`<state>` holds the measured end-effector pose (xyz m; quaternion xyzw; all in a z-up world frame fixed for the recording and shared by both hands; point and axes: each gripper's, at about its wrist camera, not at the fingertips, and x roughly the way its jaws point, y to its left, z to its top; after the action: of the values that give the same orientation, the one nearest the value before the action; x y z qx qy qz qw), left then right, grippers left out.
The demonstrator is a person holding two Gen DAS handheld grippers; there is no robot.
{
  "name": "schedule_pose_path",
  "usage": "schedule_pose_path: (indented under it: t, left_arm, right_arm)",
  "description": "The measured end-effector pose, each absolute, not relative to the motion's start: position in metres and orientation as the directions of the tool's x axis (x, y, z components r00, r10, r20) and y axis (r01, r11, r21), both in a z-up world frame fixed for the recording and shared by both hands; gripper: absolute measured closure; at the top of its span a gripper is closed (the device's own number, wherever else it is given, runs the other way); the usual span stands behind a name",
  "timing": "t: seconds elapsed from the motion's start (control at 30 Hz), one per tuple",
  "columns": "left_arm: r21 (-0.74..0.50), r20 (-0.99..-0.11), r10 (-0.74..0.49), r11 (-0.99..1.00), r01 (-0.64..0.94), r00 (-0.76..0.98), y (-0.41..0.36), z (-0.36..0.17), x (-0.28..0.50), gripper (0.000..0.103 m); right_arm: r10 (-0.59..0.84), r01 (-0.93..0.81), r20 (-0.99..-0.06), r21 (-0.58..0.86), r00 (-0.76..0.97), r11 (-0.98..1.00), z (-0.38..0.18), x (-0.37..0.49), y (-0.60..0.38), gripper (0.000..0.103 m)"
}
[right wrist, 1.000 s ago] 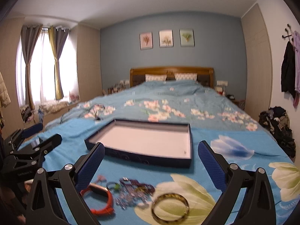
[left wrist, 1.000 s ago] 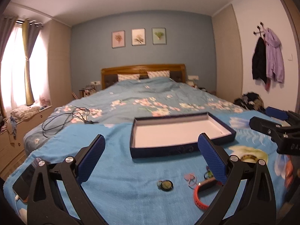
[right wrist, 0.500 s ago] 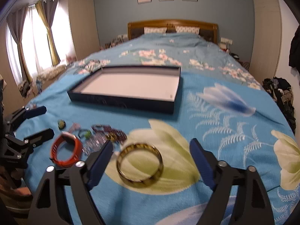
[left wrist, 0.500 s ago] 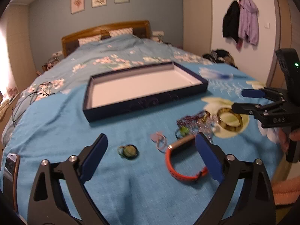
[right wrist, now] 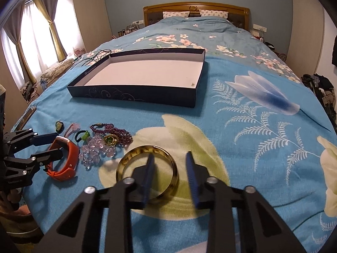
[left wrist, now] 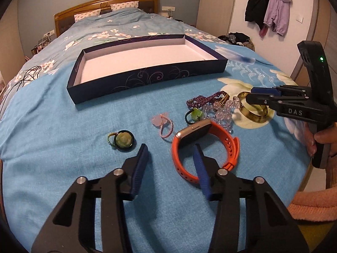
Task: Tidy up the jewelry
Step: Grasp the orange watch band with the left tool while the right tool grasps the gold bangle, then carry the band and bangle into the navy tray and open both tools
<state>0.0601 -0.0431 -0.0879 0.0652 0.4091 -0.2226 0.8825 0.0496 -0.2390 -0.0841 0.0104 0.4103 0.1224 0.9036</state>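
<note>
A dark blue tray (left wrist: 147, 80) with a white inside lies on the bed; it also shows in the right wrist view (right wrist: 134, 93). My left gripper (left wrist: 171, 147) is open, its right finger inside the loop of the orange watch (left wrist: 229, 145), straddling the band's left side. My right gripper (right wrist: 169, 157) is open, its left finger inside the gold bangle (right wrist: 134, 158), straddling its right rim. A green round pendant (left wrist: 123, 140), pink ring (left wrist: 165, 124), green charm (left wrist: 195, 113), clear beads (left wrist: 223, 110) and purple bead bracelet (left wrist: 207, 99) lie between.
The bed's blue floral cover (right wrist: 252, 126) carries everything. Black cables (left wrist: 21, 78) lie at the far left. A phone (right wrist: 27, 117) sits at the bed's left edge. Coats (left wrist: 271, 10) hang on the right wall.
Both grippers dropped toward the bed and narrowed. The left one came down over the orange watch band, the right one over the gold bangle's rim.
</note>
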Motion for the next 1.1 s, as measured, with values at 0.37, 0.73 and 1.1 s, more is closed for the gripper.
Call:
schedule_pose_path:
  t: [0.37,0.73,1.1]
  left_arm:
    - [-0.144,-0.768,-0.377,0.889,0.435,0.517,-0.035,-0.081,0.068,0.094]
    - [-0.216,-0.689,-0.443,0.881,0.421,0.573,-0.010,-0.044,0.085,0.093]
    - [-0.229,-0.635,-0.421,0.903,0.363,0.648,0.011,-0.005,0.150,0.093]
  right_arm:
    - [0.262,-0.232,-0.720,0.142,0.643,0.962,-0.079,0.050,-0.245,0.097]
    - [0.323,-0.239,-0.627,0.217,0.709,0.946,-0.047,0.060,-0.251,0.097]
    - [0.361,-0.277,-0.583,0.233,0.728,0.932,-0.022,0.125,-0.241,0.097]
